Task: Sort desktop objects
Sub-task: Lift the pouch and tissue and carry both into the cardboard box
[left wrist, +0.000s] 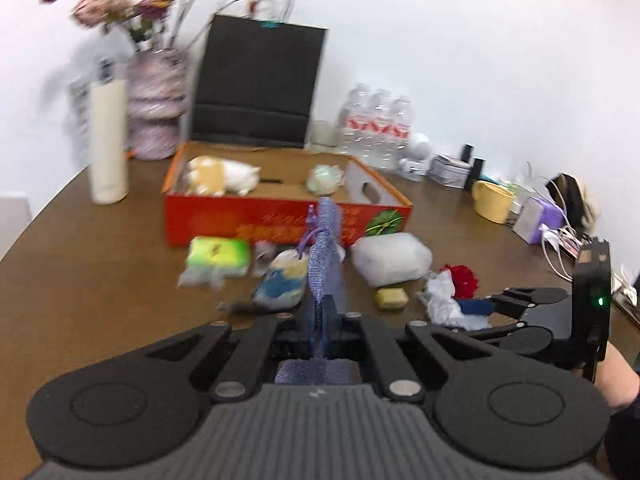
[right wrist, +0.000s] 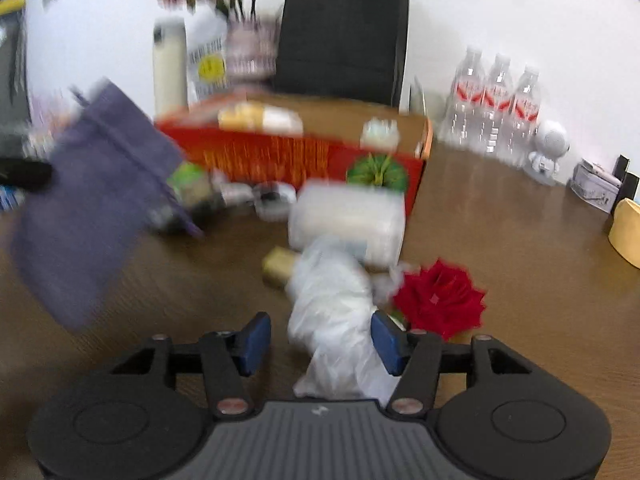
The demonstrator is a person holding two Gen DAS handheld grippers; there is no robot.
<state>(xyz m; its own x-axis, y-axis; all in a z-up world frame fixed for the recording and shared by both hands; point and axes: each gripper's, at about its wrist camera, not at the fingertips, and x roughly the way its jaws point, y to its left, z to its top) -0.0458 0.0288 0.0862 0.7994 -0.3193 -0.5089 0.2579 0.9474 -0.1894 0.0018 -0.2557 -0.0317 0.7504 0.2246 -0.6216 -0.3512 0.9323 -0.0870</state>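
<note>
1. Your left gripper [left wrist: 324, 320] has its jaws clamped on a purple mesh pouch [left wrist: 325, 256], which stands above the jaws, lifted off the brown wood-grain counter [left wrist: 100, 280].
2. Your right gripper [right wrist: 318, 340] has its jaws apart on either side of a crumpled white plastic bag [right wrist: 336, 312] that lies on the counter; its blue pads [right wrist: 256, 338] are not pressing it.
3. At 1 o'clock from your right gripper lies a red fabric rose [right wrist: 440, 300], just beside the bag.
4. At 12 o'clock stands the open red cardboard box [left wrist: 280, 216], with a soft plush toy [left wrist: 222, 174] inside.
</note>
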